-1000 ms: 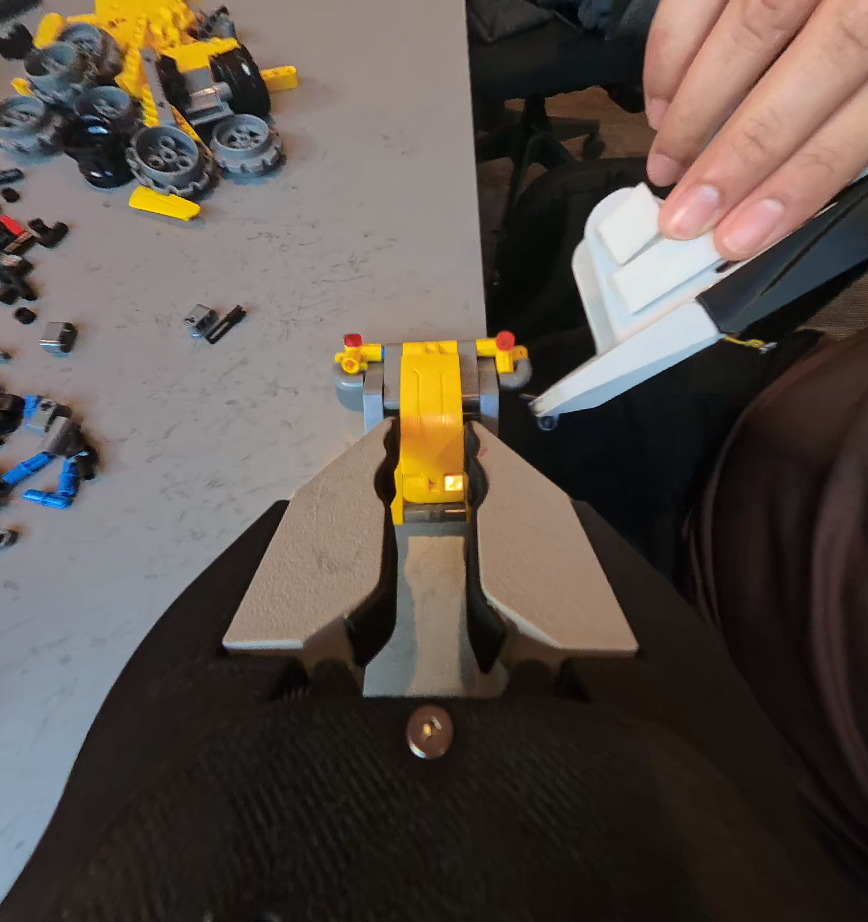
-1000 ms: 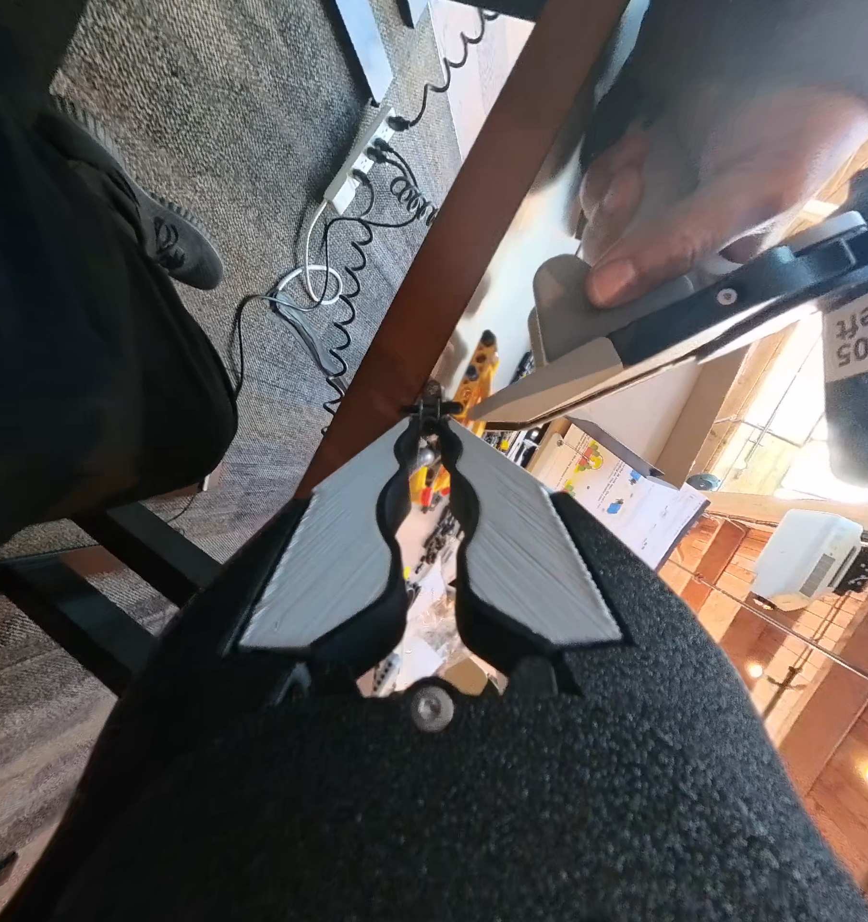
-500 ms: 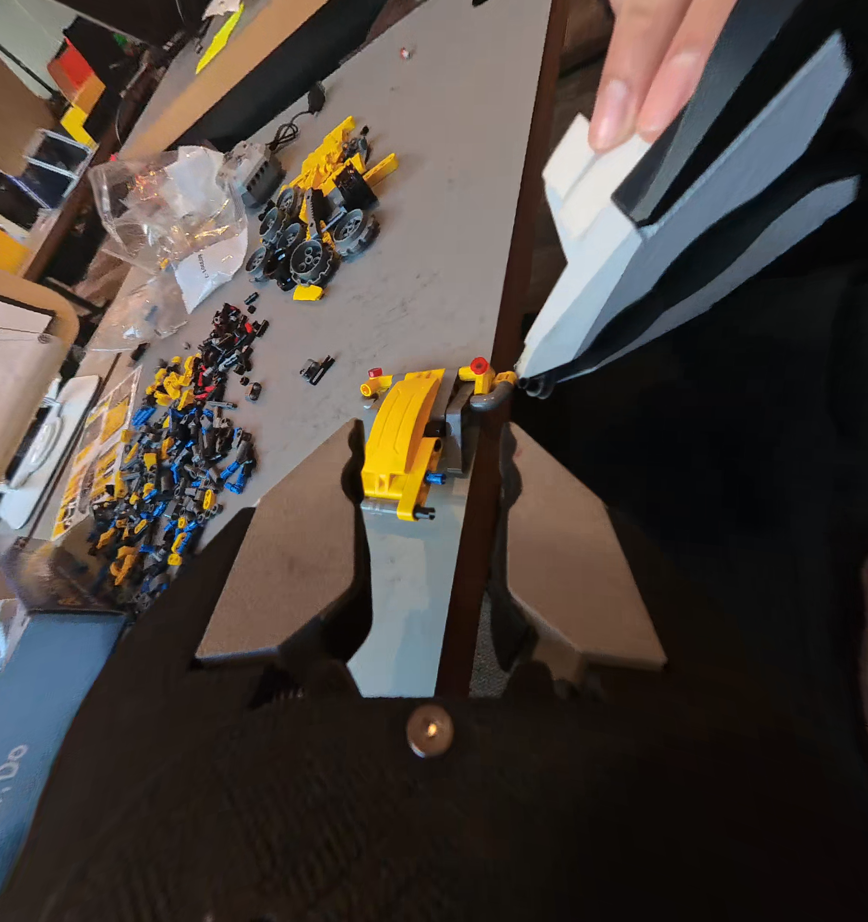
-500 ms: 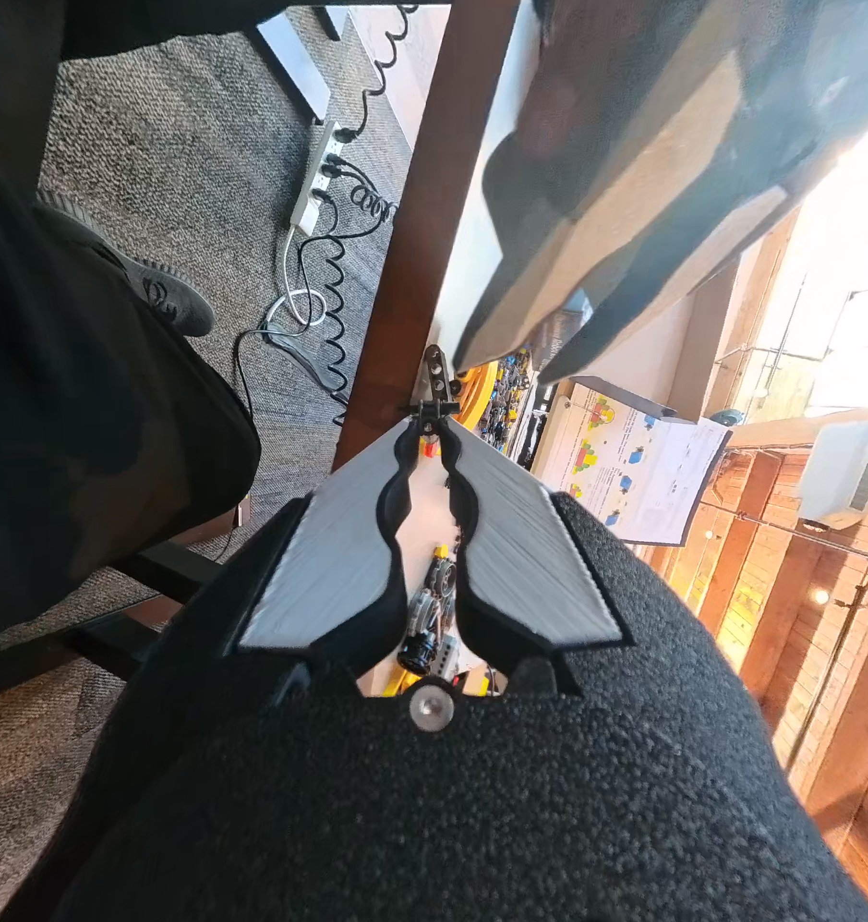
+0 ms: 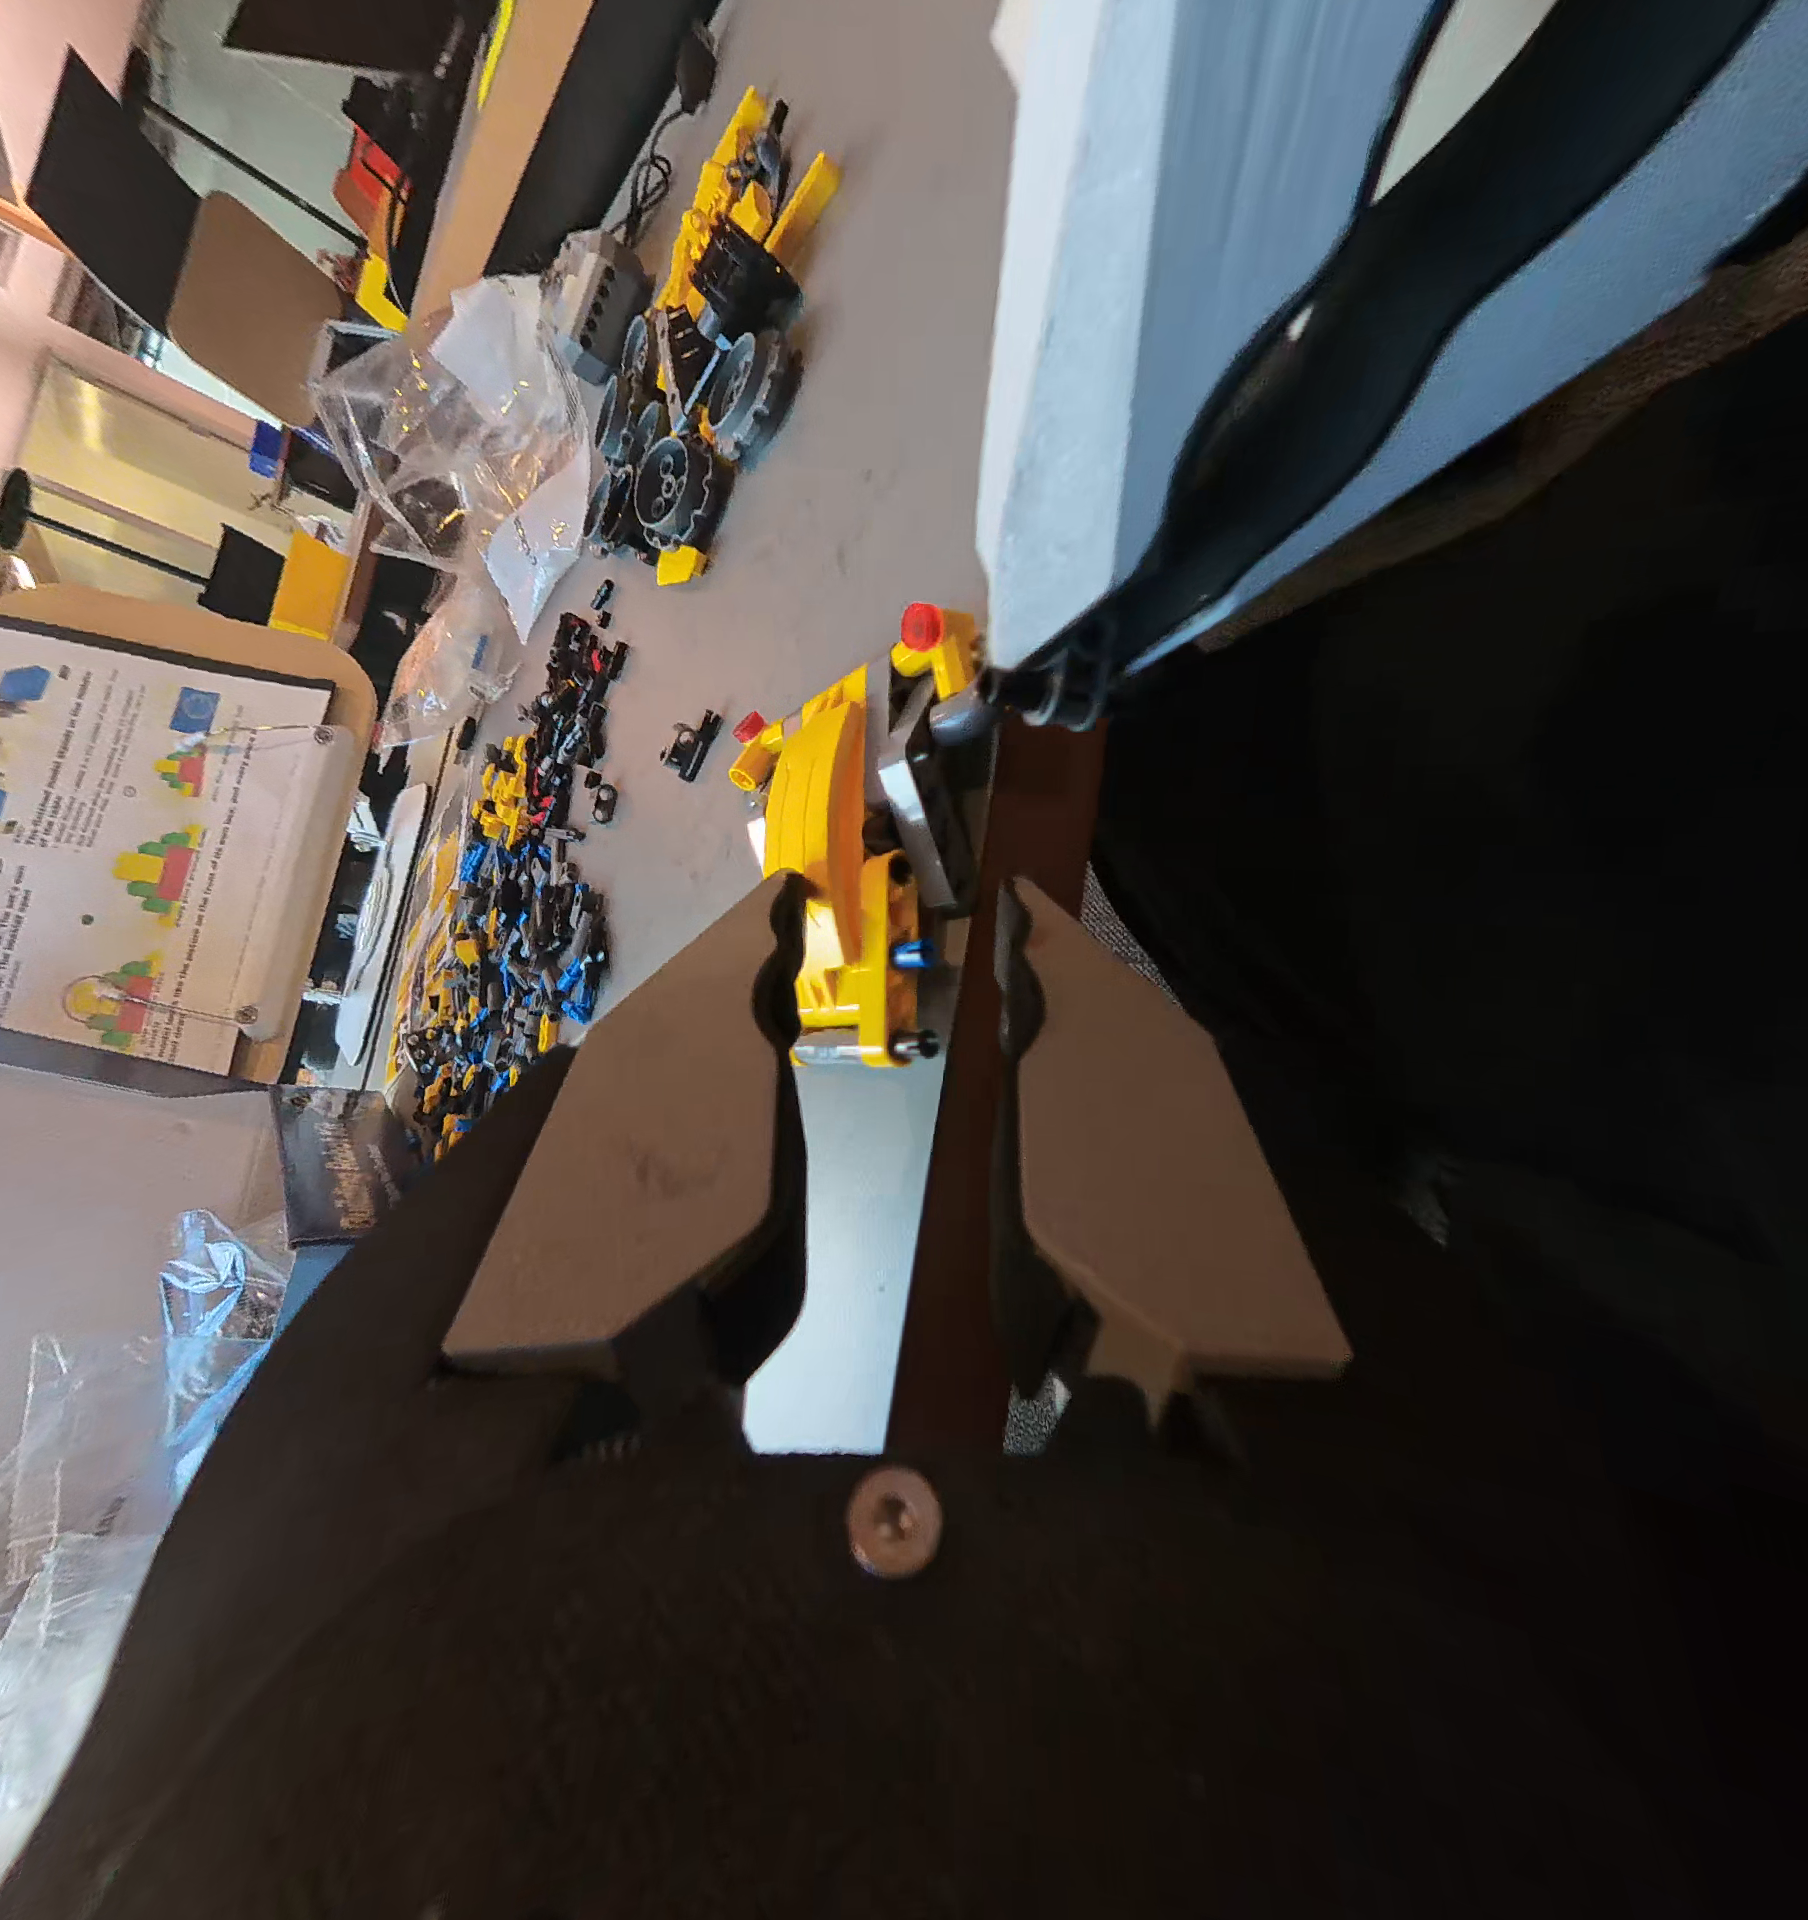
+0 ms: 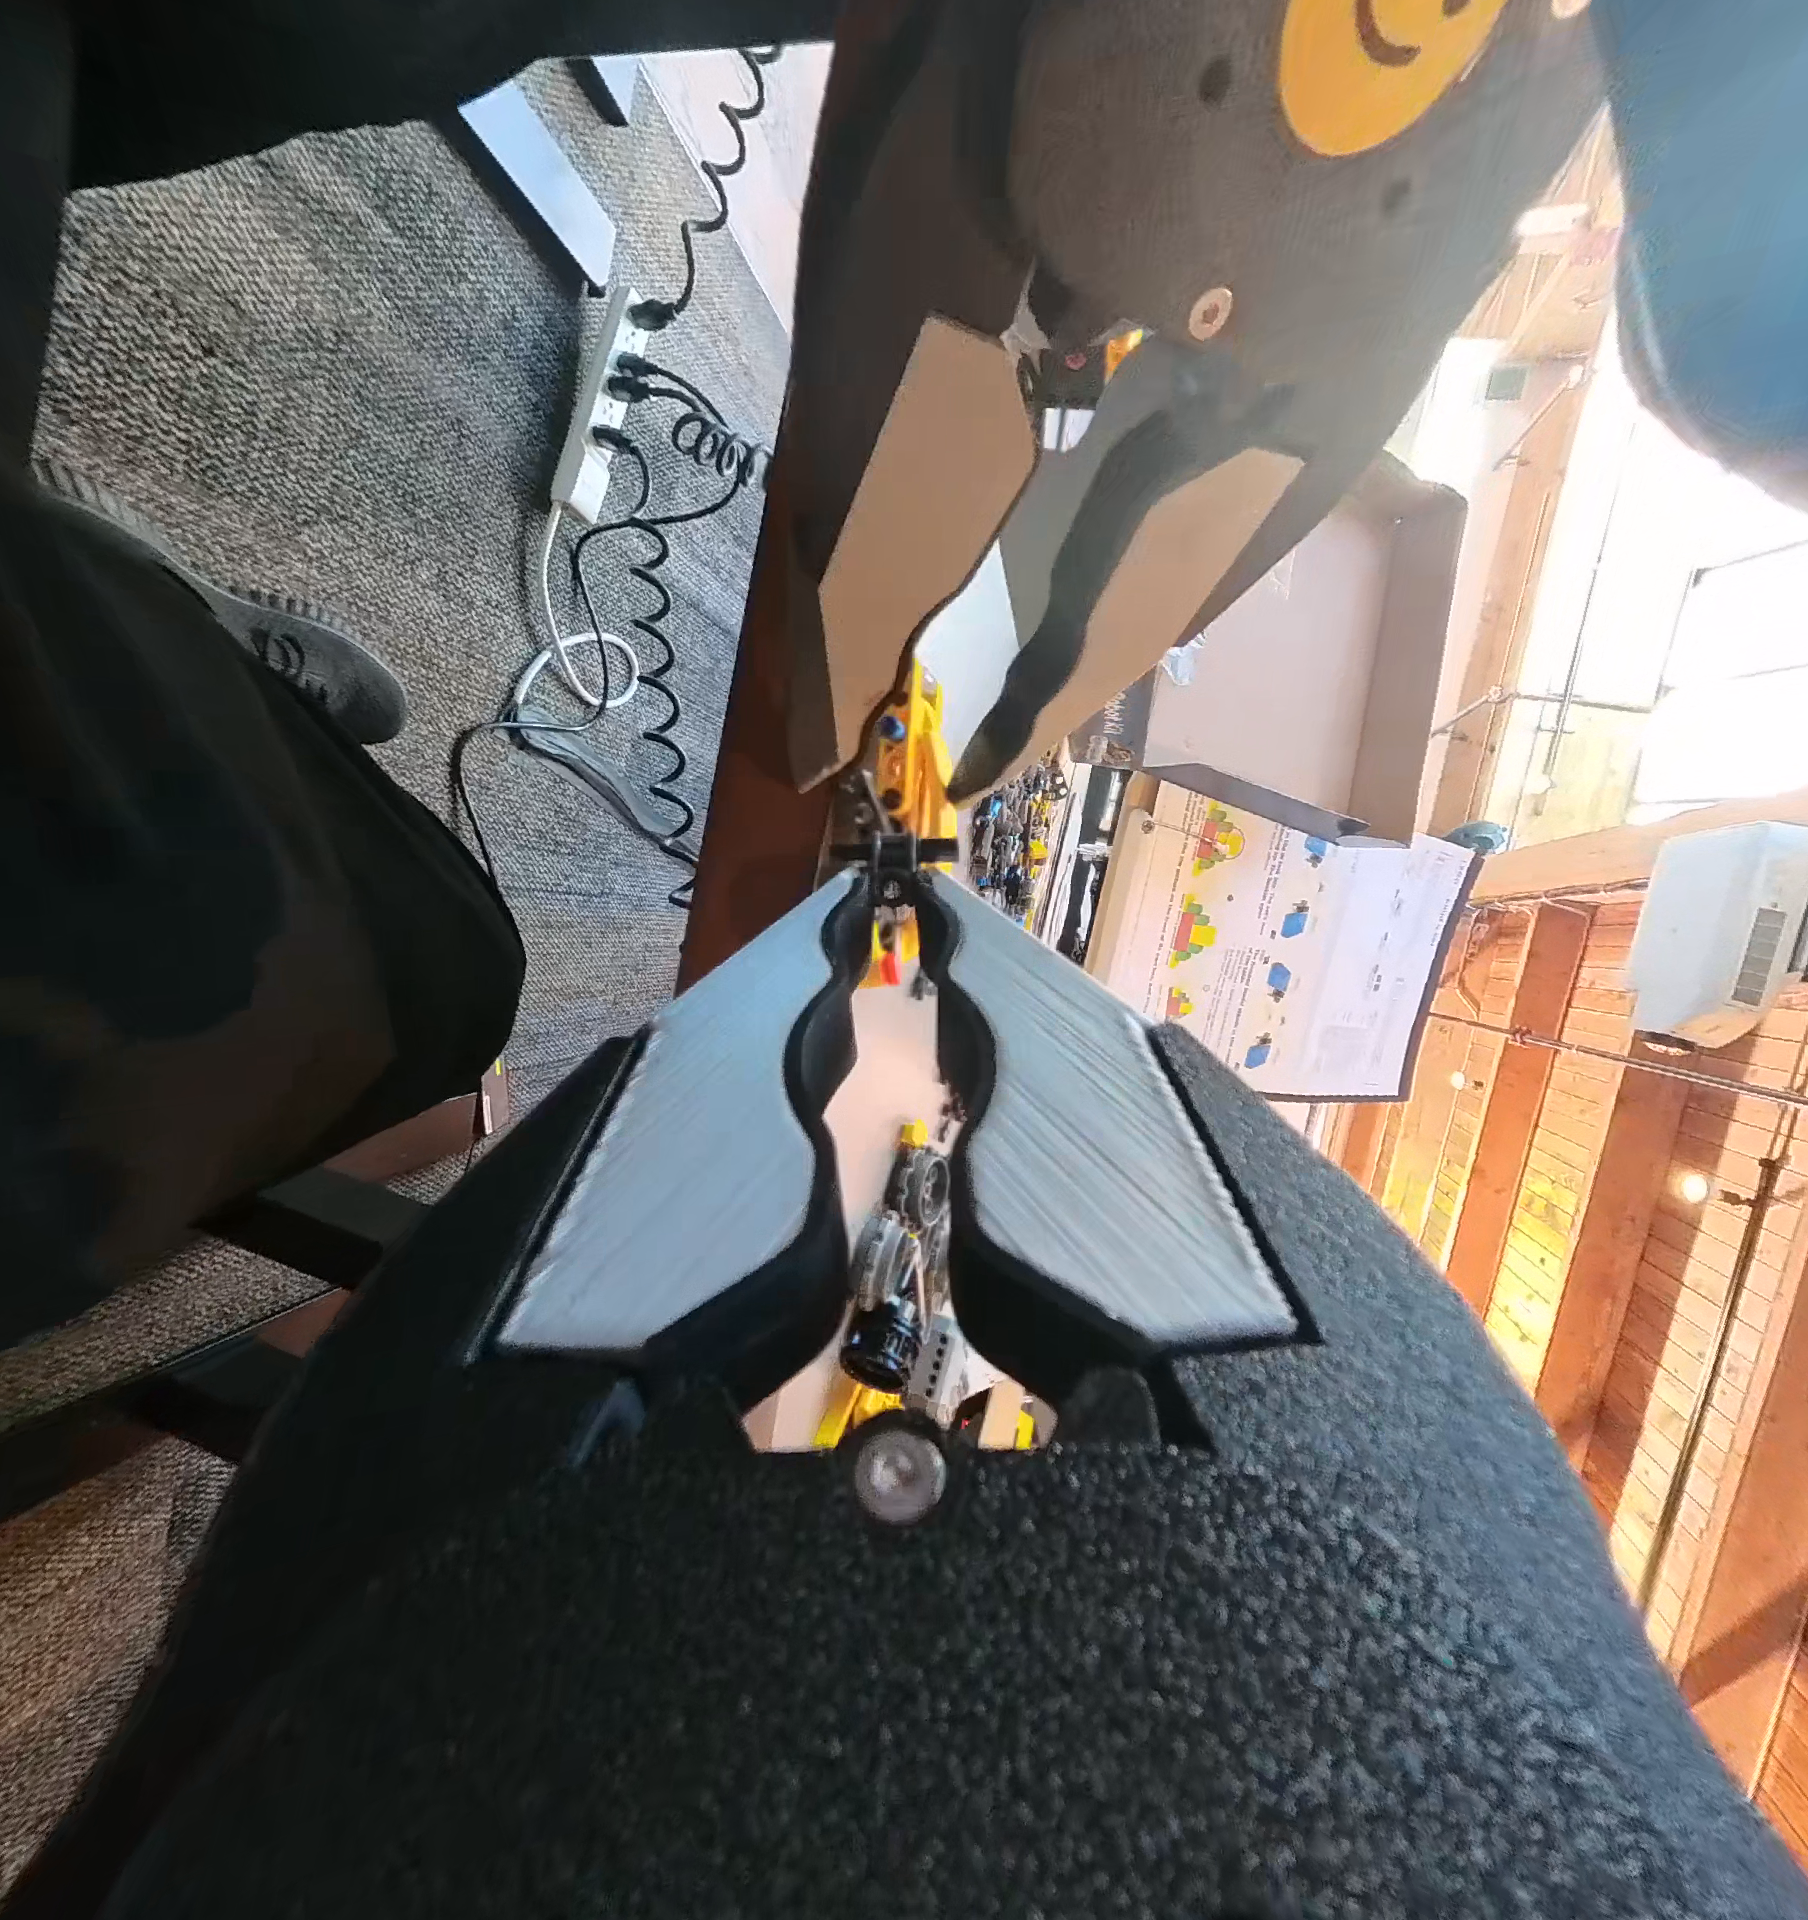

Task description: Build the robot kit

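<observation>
A yellow and grey brick assembly [image 5: 838,831] with red studs sits at the grey table's [image 5: 848,1247] brown edge. My left gripper [image 5: 900,894] is open, its jaws standing on either side of the assembly's near end. The left finger [image 5: 671,1091] touches the yellow part and the right finger [image 5: 1139,1143] hangs off the table edge. My right gripper [image 6: 895,883] is shut on a small black connector [image 6: 892,854] held against the assembly's far grey end. The right gripper also shows in the left wrist view [image 5: 1045,691], and the left gripper in the right wrist view [image 6: 895,764].
On the table lie a heap of small loose parts [image 5: 515,904], a yellow wheeled build [image 5: 702,416], plastic bags [image 5: 453,447] and a picture sheet on a board [image 5: 121,831]. On the carpet below are a power strip with cables [image 6: 599,416] and a shoe [image 6: 308,655]. My right fingertips sit around 5 cm from my left ones.
My left gripper let go of the assembly, opened and rolled sideways, then narrowed around it. My right gripper brought the black connector up to the assembly's far end.
</observation>
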